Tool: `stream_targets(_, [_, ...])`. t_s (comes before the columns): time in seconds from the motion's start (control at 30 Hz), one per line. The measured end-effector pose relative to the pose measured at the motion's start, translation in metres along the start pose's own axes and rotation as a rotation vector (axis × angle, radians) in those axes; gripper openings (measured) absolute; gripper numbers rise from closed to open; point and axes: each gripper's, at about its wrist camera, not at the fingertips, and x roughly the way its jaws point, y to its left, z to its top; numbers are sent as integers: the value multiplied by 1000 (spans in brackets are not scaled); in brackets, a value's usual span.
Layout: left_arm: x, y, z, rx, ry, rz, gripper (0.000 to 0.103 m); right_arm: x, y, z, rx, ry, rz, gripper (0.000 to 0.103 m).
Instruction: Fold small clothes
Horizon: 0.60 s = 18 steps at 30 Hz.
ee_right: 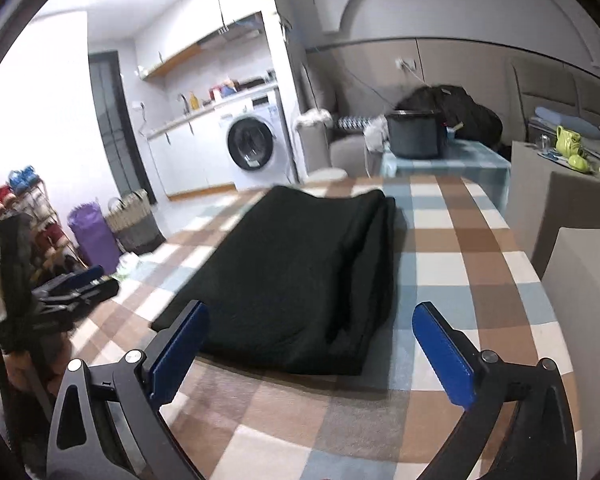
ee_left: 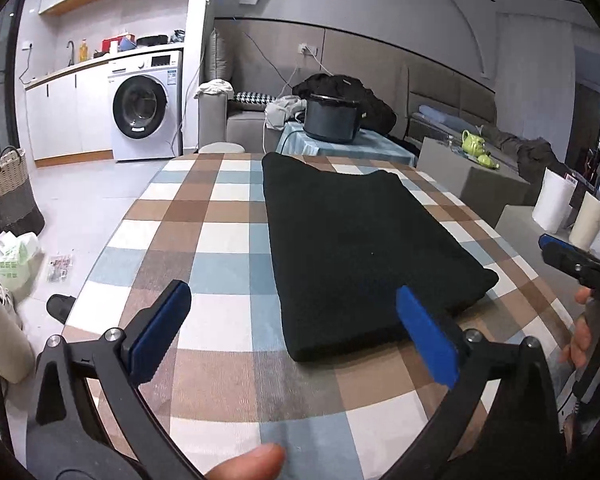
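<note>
- Jaws of left gripper (ee_left: pixel 292 330) and right gripper (ee_right: pixel 310 354) both stand wide apart, gripping nothing.
- Folded black cloth (ee_left: pixel 352 248) lies flat on the checked tabletop (ee_left: pixel 204 216), just ahead of both.

The folded garment (ee_left: pixel 364 248) is plain black. Under it the bench (ee_left: pixel 204 240) wears a check of brown, tan, pale blue and white. Each hand-held gripper is black with blue pads (ee_left: pixel 428 336). Behind stand a white washing machine (ee_left: pixel 146 104) and a lime-green teapot (ee_left: pixel 473 141).
</note>
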Motion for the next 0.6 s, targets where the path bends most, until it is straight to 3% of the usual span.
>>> stream_targets(0.27, [1,-4,-21,-29,4,-47,102,-18,8,-13,24,-71,60,103])
stream_targets(0.6, [9,3,-20,-57,-7,-10,102,-2,2,-28,74,-82,119,103])
